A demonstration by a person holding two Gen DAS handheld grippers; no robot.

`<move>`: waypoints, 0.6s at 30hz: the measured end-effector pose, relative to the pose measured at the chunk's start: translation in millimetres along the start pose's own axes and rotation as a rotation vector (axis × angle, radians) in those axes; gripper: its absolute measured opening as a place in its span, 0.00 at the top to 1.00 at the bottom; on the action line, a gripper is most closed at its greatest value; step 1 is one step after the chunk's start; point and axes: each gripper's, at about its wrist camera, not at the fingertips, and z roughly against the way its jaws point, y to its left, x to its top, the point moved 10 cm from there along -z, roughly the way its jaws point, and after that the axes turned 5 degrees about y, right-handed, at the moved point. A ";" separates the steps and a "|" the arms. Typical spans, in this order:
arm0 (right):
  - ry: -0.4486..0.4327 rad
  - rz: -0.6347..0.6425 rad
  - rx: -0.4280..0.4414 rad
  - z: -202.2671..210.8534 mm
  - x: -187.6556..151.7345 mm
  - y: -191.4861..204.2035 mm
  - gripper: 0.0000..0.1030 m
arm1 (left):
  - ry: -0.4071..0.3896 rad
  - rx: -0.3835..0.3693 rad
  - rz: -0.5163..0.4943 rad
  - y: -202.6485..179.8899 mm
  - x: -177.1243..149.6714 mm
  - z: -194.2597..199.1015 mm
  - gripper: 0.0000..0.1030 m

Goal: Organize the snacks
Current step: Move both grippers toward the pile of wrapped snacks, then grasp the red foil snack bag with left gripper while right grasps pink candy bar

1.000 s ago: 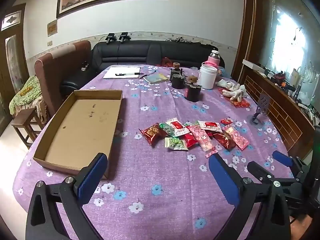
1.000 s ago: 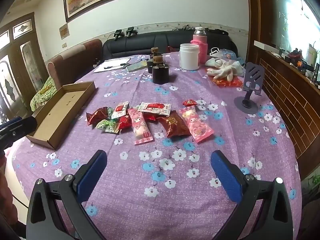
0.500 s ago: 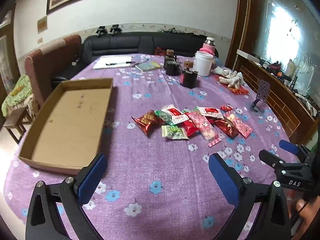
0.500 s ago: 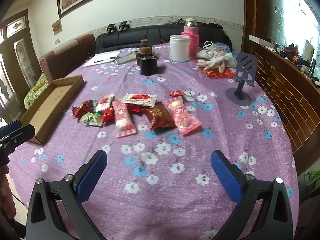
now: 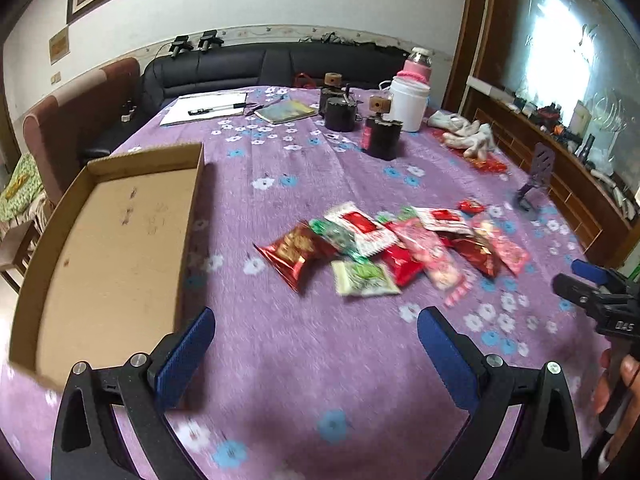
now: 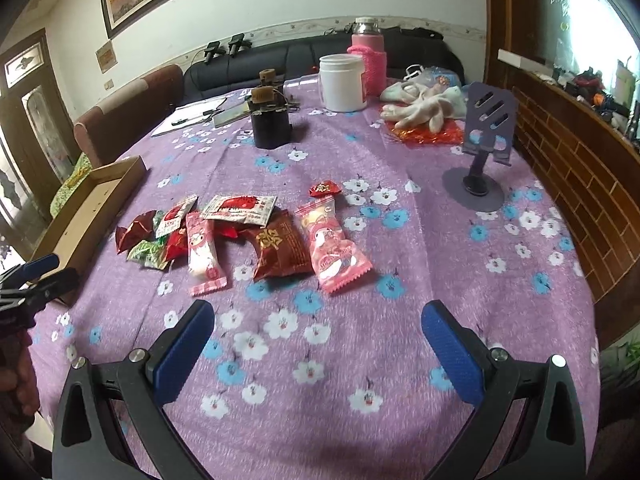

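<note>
Now the cardboard tray sits empty at the left, by the table edge. The left gripper is spread wide and holds nothing; pick an outer snack first. The snack pile lies mid-table, with bare cloth around it. The right gripper is spread too.

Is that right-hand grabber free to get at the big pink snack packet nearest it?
Probably yes. The right gripper is open and empty, and only bare tablecloth lies between its fingers and the pink packet, which lies at the pile's right edge with nothing on top.
</note>
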 end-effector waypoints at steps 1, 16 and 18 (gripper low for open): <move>0.004 -0.001 0.014 -3.6 2.6 -1.0 0.00 | 0.002 0.010 -0.006 3.2 5.0 -3.8 0.01; 0.052 0.048 0.006 -37.6 24.0 -11.7 0.00 | 0.062 0.155 -0.095 30.7 32.1 -49.4 0.01; 0.052 0.054 0.001 -40.4 27.2 -12.6 0.00 | 0.070 0.180 -0.109 32.8 32.9 -54.6 0.01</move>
